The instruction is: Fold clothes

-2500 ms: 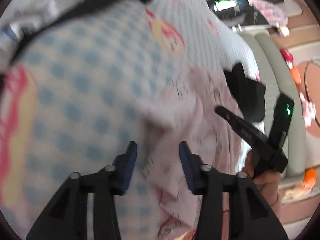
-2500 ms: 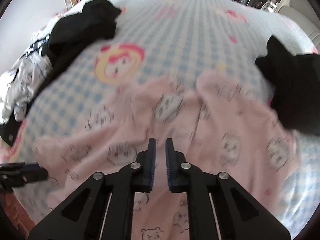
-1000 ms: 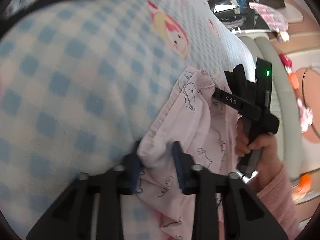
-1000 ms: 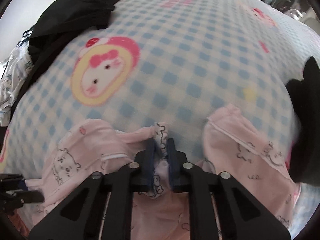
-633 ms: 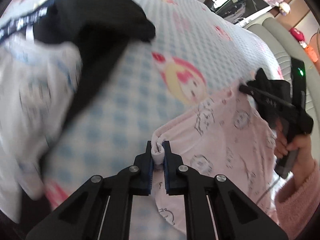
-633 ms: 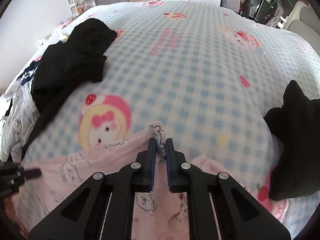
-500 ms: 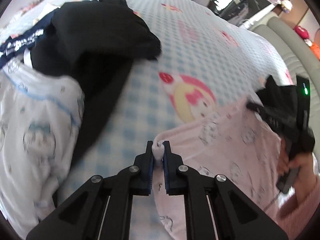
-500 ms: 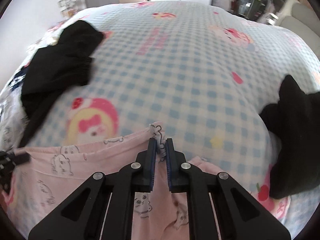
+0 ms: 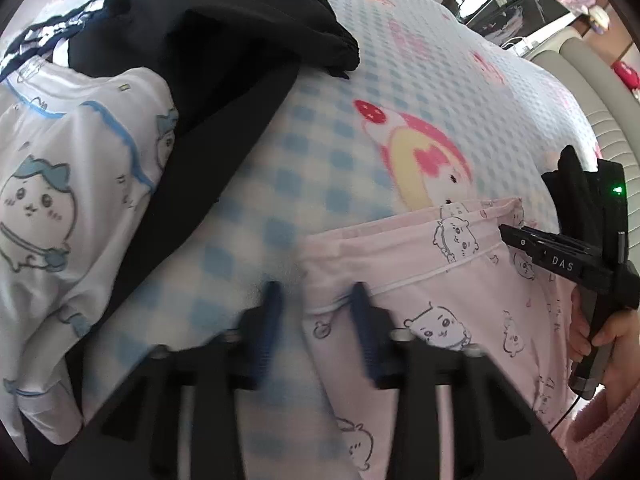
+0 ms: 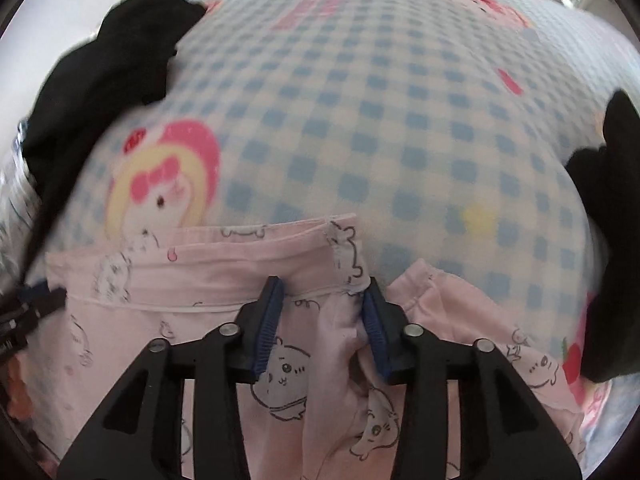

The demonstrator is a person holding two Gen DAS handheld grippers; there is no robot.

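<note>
A pink garment (image 9: pixel 432 280) printed with small cartoon animals lies spread on the blue-checked blanket (image 9: pixel 320 160), its top hem running straight across. My left gripper (image 9: pixel 316 308) stands open over the garment's left corner, which lies between the fingers. In the right wrist view the same pink garment (image 10: pixel 224 276) lies flat, and my right gripper (image 10: pixel 324 300) is open over its right corner, the cloth loose between the pads. The right gripper's body (image 9: pixel 576 260) and the hand holding it show at the far right of the left wrist view.
A black garment (image 9: pixel 224 40) and a white one with blue cartoon print (image 9: pixel 60 184) are heaped at the left. Another black garment (image 10: pixel 600 248) lies at the right. The blanket (image 10: pixel 360 100) beyond the pink hem is bare. A grey padded edge (image 9: pixel 600 92) borders the bed.
Both grippers, shut on the pink garment's corners half a second ago, have opened and let the cloth down flat on the blanket.
</note>
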